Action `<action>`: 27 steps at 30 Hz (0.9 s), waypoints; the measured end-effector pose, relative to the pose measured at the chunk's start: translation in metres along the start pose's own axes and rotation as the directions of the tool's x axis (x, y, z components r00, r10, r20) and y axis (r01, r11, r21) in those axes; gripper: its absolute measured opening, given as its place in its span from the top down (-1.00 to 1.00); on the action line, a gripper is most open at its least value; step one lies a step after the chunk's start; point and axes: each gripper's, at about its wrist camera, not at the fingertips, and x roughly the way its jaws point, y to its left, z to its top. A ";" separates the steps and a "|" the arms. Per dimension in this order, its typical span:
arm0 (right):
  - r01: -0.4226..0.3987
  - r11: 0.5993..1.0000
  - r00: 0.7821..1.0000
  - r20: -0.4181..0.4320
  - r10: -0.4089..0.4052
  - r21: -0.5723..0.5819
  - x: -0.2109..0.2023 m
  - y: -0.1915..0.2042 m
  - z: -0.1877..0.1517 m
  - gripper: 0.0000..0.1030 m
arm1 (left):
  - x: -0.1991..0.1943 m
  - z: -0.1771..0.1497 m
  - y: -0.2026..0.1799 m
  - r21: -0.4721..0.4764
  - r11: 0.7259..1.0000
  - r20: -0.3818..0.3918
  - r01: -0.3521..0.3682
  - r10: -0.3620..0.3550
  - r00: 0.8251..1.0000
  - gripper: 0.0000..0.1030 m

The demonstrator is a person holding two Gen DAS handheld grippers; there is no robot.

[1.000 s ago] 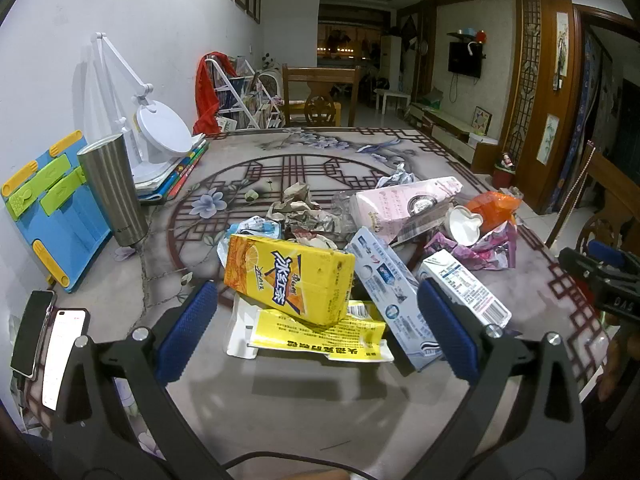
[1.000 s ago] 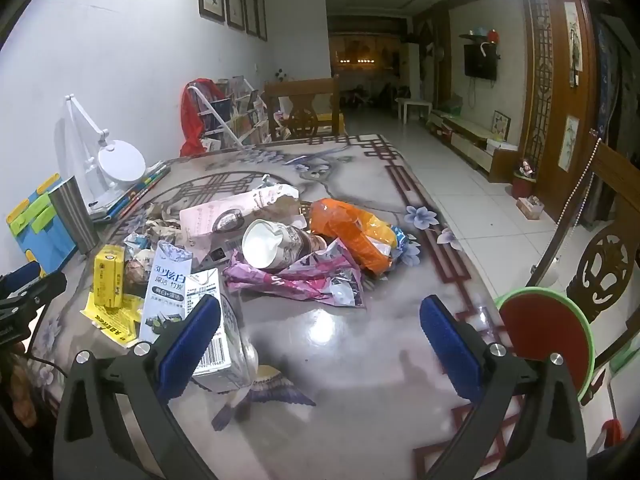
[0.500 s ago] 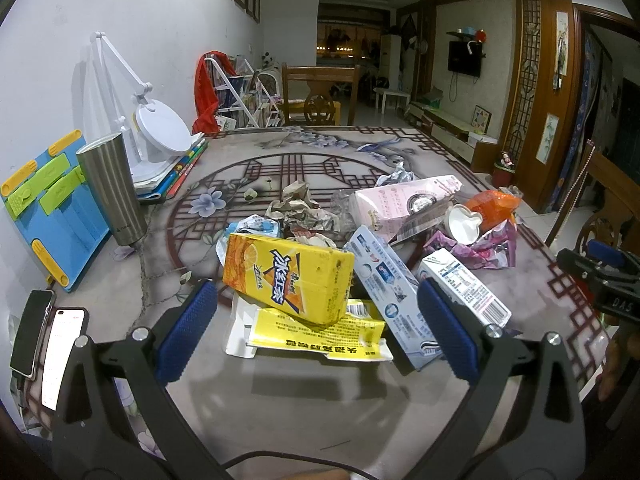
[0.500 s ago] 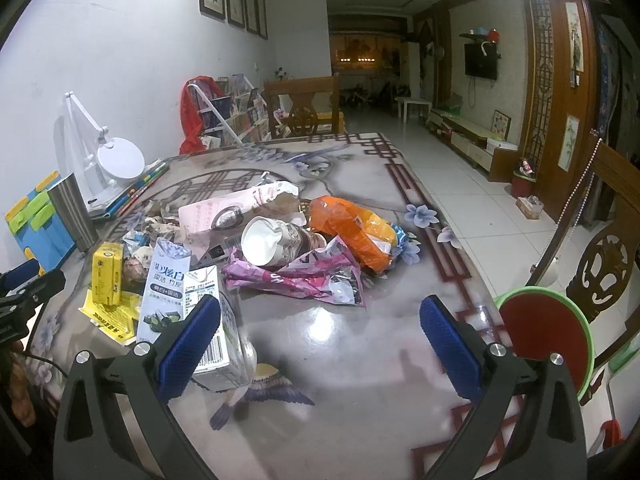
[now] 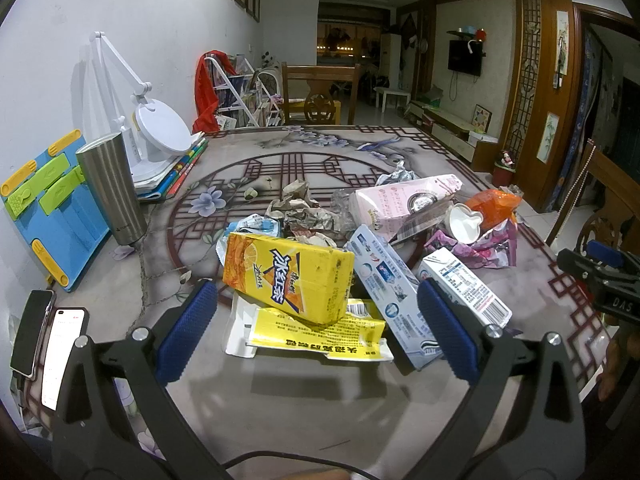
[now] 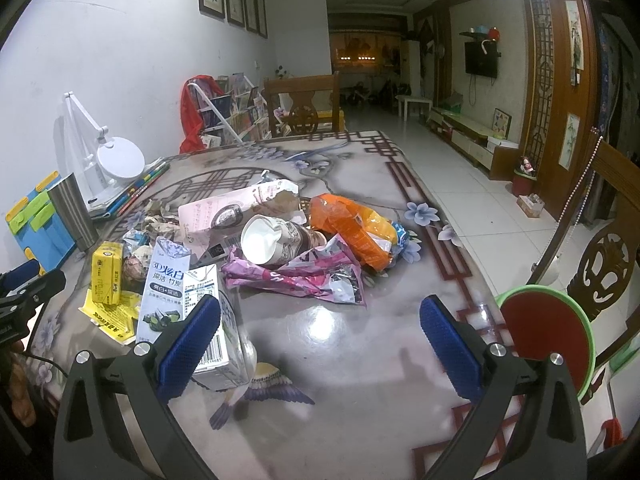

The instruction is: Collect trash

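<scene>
A heap of trash lies on the patterned table (image 5: 320, 392). A yellow drink carton (image 5: 286, 276) sits on a flat yellow wrapper (image 5: 320, 334), beside a toothpaste box (image 5: 384, 284) and a white milk carton (image 5: 464, 286). My left gripper (image 5: 318, 334) is open and empty, just short of the yellow carton. In the right wrist view my right gripper (image 6: 320, 346) is open and empty, near the milk carton (image 6: 218, 320), a purple wrapper (image 6: 304, 280), a crushed paper cup (image 6: 272, 240) and an orange bag (image 6: 352, 228).
A steel tumbler (image 5: 112, 188), a white desk lamp (image 5: 156, 128) on books and a blue board (image 5: 48, 208) stand at the left. Two phones (image 5: 44, 352) lie at the near left edge. A red and green stool (image 6: 546, 336) stands off the table's right side.
Both grippers have barely shifted. The right wrist view has drifted slightly, so the trash sits a little nearer. Nothing was grasped or released.
</scene>
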 end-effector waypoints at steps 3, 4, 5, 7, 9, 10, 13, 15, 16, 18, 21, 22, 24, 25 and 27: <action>0.000 1.000 1.000 -0.001 0.000 0.000 0.000 0.000 0.000 -0.86 | 0.000 0.000 0.000 0.000 1.000 0.000 0.000 0.000 1.000 -0.90; 0.000 1.000 1.000 -0.001 0.000 -0.001 0.000 0.000 0.000 -0.86 | 0.000 0.000 0.000 0.002 1.000 0.000 -0.002 0.002 1.000 -0.90; -0.001 1.000 1.000 -0.001 0.001 0.000 0.000 0.000 0.001 -0.86 | 0.000 0.000 0.000 0.003 1.000 0.001 -0.002 0.002 1.000 -0.90; 0.000 1.000 1.000 -0.002 0.000 0.001 0.000 0.000 0.000 -0.86 | 0.000 0.000 0.000 0.003 1.000 0.001 -0.003 0.003 1.000 -0.90; -0.001 1.000 1.000 -0.002 0.001 0.001 0.000 0.000 0.000 -0.86 | 0.004 -0.006 -0.001 0.003 1.000 -0.001 -0.004 0.004 1.000 -0.90; -0.001 1.000 1.000 -0.001 0.001 0.000 0.000 0.001 0.001 -0.86 | 0.004 -0.007 -0.001 0.004 1.000 -0.002 -0.005 0.005 1.000 -0.90; -0.005 1.000 1.000 -0.004 0.005 0.000 0.001 0.000 0.000 -0.86 | 0.005 -0.007 0.001 0.004 1.000 -0.005 -0.008 0.008 1.000 -0.90; -0.024 1.000 1.000 -0.006 0.024 0.000 0.003 0.000 -0.004 -0.86 | 0.007 -0.005 0.000 0.005 1.000 -0.015 -0.016 0.016 1.000 -0.90; -0.031 1.000 0.999 -0.009 0.031 -0.001 0.003 0.001 -0.005 -0.86 | 0.008 -0.006 0.001 0.003 1.000 -0.022 -0.019 0.019 1.000 -0.90; -0.063 0.998 0.998 -0.019 0.063 -0.009 0.004 0.004 -0.007 -0.86 | 0.013 -0.004 0.000 0.045 0.998 -0.047 -0.051 0.053 0.997 -0.90; -0.104 0.994 0.994 -0.038 0.103 -0.042 0.006 0.014 -0.011 -0.86 | 0.022 -0.002 0.001 0.059 0.996 -0.087 -0.070 0.076 0.993 -0.90; -0.117 0.992 0.992 -0.048 0.114 -0.055 0.007 0.018 -0.012 -0.86 | 0.027 -0.001 0.002 0.060 0.996 -0.114 -0.070 0.077 0.990 -0.90; -0.145 0.986 0.987 -0.083 0.139 -0.080 0.013 0.028 -0.014 -0.86 | 0.037 0.001 0.003 0.031 0.998 -0.123 -0.050 0.054 0.991 -0.90; -0.156 0.984 0.984 -0.102 0.147 -0.090 0.018 0.034 -0.011 -0.86 | 0.043 0.003 0.003 0.037 0.998 -0.140 -0.052 0.057 0.989 -0.90; -0.168 0.979 0.980 -0.126 0.154 -0.112 0.025 0.043 -0.013 -0.86 | 0.054 0.006 0.003 0.018 0.999 -0.166 -0.047 0.050 0.985 -0.90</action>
